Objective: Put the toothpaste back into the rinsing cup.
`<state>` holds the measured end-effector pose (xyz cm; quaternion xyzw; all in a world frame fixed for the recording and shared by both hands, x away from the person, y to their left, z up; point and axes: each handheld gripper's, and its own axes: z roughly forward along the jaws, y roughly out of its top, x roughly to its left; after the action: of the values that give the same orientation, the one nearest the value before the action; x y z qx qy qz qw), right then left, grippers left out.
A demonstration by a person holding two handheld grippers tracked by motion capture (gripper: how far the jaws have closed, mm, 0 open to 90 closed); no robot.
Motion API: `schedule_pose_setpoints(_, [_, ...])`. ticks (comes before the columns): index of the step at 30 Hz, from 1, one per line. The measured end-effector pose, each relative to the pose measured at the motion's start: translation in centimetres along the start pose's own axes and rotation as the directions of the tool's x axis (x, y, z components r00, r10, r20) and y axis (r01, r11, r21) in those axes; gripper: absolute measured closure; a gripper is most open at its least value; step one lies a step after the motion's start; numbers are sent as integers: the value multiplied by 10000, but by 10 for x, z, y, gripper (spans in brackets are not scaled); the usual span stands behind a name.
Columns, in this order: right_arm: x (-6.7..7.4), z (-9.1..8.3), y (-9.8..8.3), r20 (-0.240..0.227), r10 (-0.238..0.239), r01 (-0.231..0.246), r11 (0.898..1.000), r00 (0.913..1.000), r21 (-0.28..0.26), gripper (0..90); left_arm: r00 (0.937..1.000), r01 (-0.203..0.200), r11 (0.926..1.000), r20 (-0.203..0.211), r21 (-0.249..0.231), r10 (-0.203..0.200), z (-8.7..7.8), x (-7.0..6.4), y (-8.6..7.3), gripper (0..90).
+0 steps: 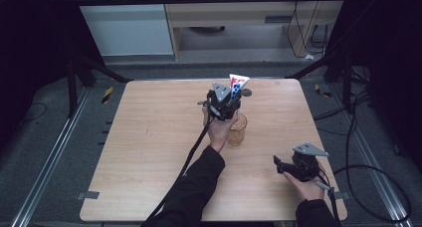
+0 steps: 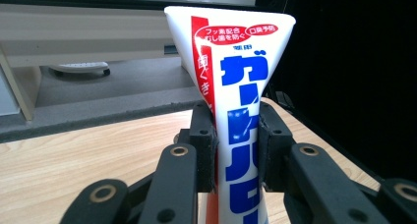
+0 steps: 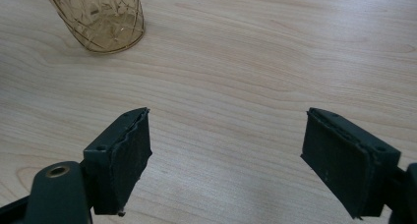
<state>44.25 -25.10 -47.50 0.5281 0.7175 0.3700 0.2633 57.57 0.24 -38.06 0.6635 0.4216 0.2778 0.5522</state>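
While the left gripper is pinching the toothpaste tube upright between its jaws, crimped end up, seemingly to stand it in the amber glass just below near desk centre, the right gripper is idling at the near right, jaws spread.

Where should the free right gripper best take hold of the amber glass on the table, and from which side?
Probably around the lower wall of the amber glass, coming level from the open table side where the right gripper waits with jaws apart. The glass stands upright, and the left gripper holds the toothpaste tube just above it, so a grasp from above looks blocked.
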Motion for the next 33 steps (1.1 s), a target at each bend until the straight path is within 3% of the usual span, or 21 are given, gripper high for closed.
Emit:
schedule_pose_setpoints(12, [0, 0, 0, -12, -62, 62, 10000, 10000, -9, 184, 9998, -98, 9994, 184, 325, 92, 8, 0, -15, 723])
schedule_pose_setpoints(26, [2, 2, 0, -34, -100, 100, 9999, 9999, 58, 184, 9995, -106, 9962, 310, 865, 79, 11, -1, -43, 719])
schedule_pose_setpoints(29, [2, 2, 0, -41, -125, 125, 9999, 9999, 41, 184, 9992, 11, 9963, 389, 859, -45, 10, -1, -46, 718])
schedule_pose_setpoints(33, [2, 2, 0, -48, -133, 133, 9999, 9999, 47, 184, 9990, -116, 9965, 434, 824, 81, 7, -2, -48, 715])
